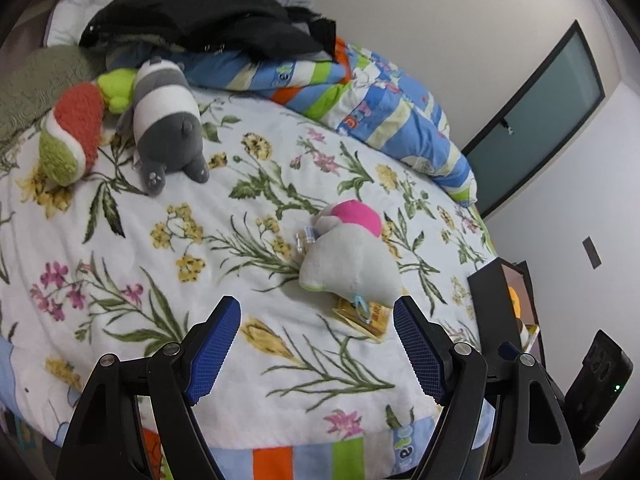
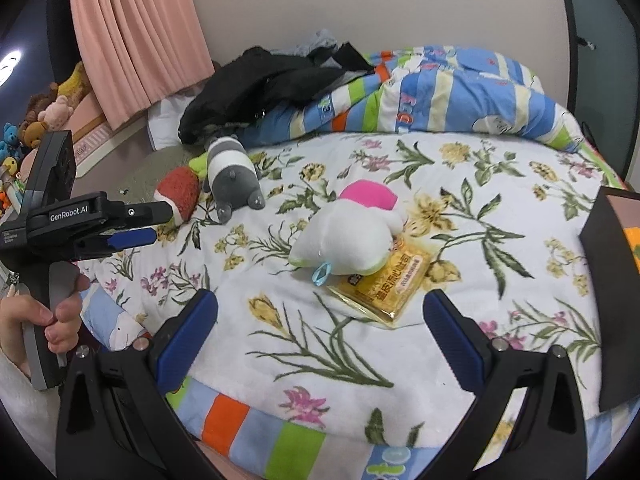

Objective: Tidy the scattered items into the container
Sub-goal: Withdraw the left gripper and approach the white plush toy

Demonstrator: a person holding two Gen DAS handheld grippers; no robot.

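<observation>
A white plush with a pink cap lies mid-bed, partly on a yellow snack packet. A grey-and-white striped plush and a red-and-green plush lie further back left. A dark box stands at the bed's right edge. My left gripper is open and empty, just short of the white plush; it also shows in the right wrist view. My right gripper is open and empty, in front of the packet.
The floral blanket covers the bed. A striped quilt and black clothes are heaped at the back. A pink curtain and more soft toys are at far left.
</observation>
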